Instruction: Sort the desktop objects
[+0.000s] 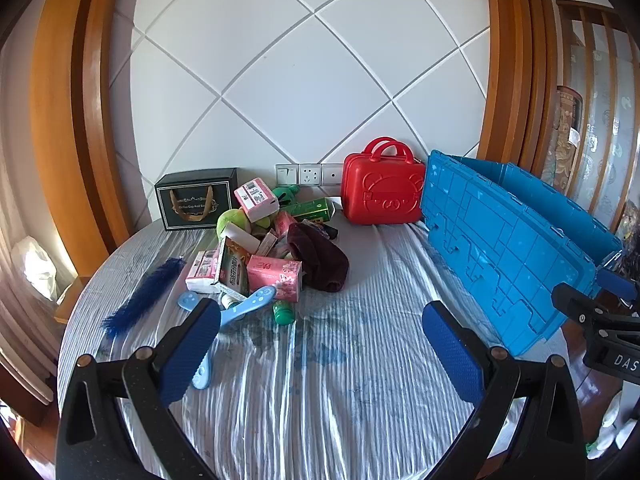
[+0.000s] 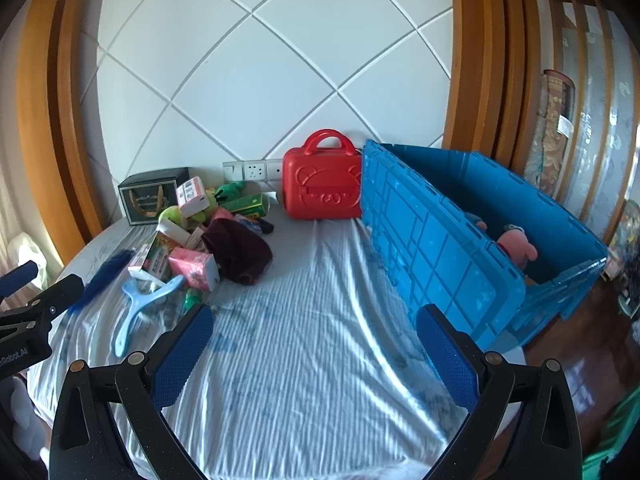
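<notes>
A pile of small objects [image 1: 260, 252] lies at the back left of a round table: pink tissue packs [image 1: 276, 276], boxes, a green plush toy [image 1: 232, 220], a dark red cloth [image 1: 320, 260] and a light blue mirror handle [image 1: 248, 304]. The pile also shows in the right wrist view [image 2: 200, 240]. A blue crate [image 2: 460, 240] stands at the right with a pink plush toy [image 2: 516, 246] inside. My left gripper [image 1: 320, 344] is open and empty just in front of the pile. My right gripper [image 2: 312, 344] is open and empty over the cloth, beside the crate.
A red bear case [image 1: 382, 190] and a black gift box [image 1: 196, 200] stand against the wall by the sockets [image 1: 308, 174]. A dark blue feather [image 1: 140, 300] lies at the left. A striped cloth [image 1: 340, 380] covers the table.
</notes>
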The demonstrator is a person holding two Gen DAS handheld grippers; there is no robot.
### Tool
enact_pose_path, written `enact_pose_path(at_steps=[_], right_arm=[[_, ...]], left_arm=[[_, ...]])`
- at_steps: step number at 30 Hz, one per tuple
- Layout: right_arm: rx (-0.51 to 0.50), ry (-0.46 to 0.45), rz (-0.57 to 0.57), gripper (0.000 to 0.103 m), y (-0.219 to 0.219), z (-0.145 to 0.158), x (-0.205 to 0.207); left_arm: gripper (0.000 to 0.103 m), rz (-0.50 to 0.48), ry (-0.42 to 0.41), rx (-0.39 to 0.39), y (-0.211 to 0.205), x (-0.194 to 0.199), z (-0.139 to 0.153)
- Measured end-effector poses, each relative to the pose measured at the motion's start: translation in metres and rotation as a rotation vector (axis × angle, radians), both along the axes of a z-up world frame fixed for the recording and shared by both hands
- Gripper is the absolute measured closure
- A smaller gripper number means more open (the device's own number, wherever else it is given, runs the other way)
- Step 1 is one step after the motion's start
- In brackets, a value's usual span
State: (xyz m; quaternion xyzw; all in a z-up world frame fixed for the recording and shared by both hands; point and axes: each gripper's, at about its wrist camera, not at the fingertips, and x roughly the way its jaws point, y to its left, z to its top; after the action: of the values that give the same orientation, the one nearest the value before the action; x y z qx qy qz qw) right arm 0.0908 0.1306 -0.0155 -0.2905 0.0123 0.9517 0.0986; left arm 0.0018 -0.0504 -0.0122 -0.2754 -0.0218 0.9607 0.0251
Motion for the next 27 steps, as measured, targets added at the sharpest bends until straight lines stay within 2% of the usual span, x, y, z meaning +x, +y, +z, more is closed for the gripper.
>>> enact_pose_path(at_steps=[10,17,22,25,27], right_arm=[[-0.001,-0.013,0.012,0.001,-0.002,-0.005,-0.008],[0.007,-0.065,0.047,0.001,-0.004,-0.017,-0.034],[-0.008,-0.108,0.130,0.001,-0.009,-0.035,-0.072],[-0.042,-0.145,0.182,0.001,-0.011,-0.052,-0.102],[-0.069,-0.187,0.220,0.001,-0.013,-0.068,-0.125]], left_arm=[[0.001,0.017,-0.018,0.000,-0.004,-0.004,-0.006],[0.001,0.061,-0.075,0.025,-0.014,-0.021,-0.025],[0.001,0.108,-0.155,0.058,-0.030,-0.042,-0.050],[0.001,0.131,-0.223,0.127,-0.050,-0.059,-0.072],[0.001,0.158,-0.303,0.190,-0.066,-0.072,-0.093]])
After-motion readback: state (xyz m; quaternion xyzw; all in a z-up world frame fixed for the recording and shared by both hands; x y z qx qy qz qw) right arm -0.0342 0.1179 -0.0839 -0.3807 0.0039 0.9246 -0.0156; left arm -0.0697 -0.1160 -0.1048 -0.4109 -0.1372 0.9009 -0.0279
